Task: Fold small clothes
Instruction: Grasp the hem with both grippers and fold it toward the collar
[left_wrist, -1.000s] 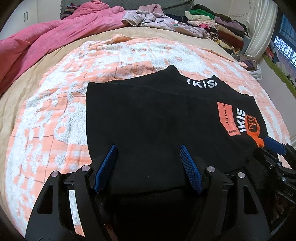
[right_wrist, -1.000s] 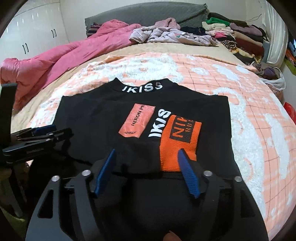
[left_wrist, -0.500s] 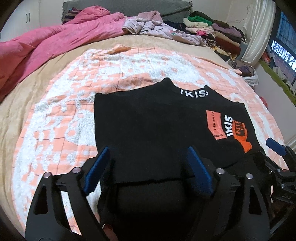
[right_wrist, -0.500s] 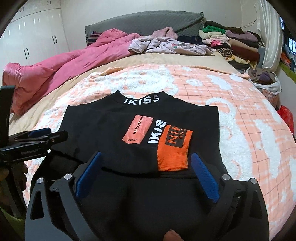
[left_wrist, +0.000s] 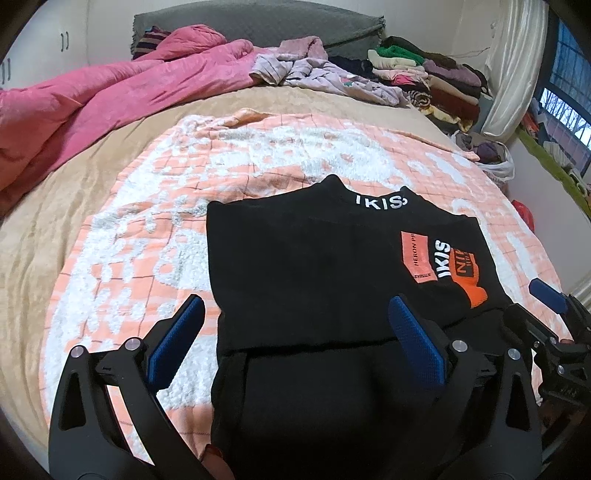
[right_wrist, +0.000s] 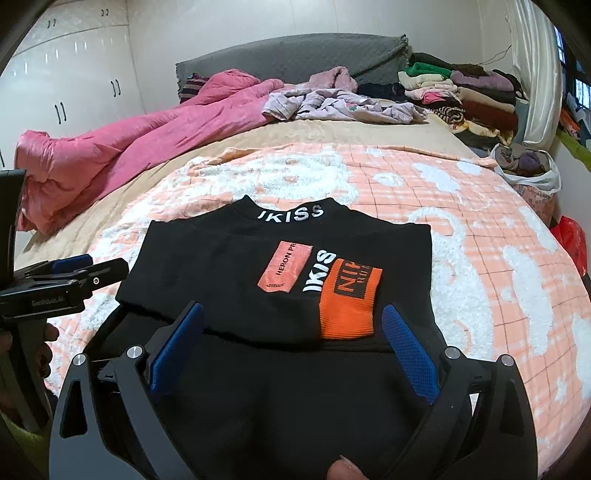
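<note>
A black top (left_wrist: 306, 273) with white "IKISS" lettering and orange patches lies flat on the orange-and-white blanket (left_wrist: 155, 229), collar pointing away. It also shows in the right wrist view (right_wrist: 229, 273). Its near part is folded, with a fold edge crossing in front of both grippers. My left gripper (left_wrist: 295, 332) is open and empty, above the top's near left part. My right gripper (right_wrist: 291, 339) is open and empty, above the near right part by the orange patch (right_wrist: 347, 306). Each gripper shows at the edge of the other's view.
A pink quilt (left_wrist: 92, 96) lies along the far left of the bed. A heap of pale clothes (left_wrist: 321, 74) and stacked folded clothes (left_wrist: 436, 77) sit at the back. A white bag (right_wrist: 528, 166) sits at the right, white wardrobes (right_wrist: 66, 81) at the left.
Both grippers have drawn back toward the near edge and risen, and their jaws have opened wider. The top lies still, with more of the fold edge in sight.
</note>
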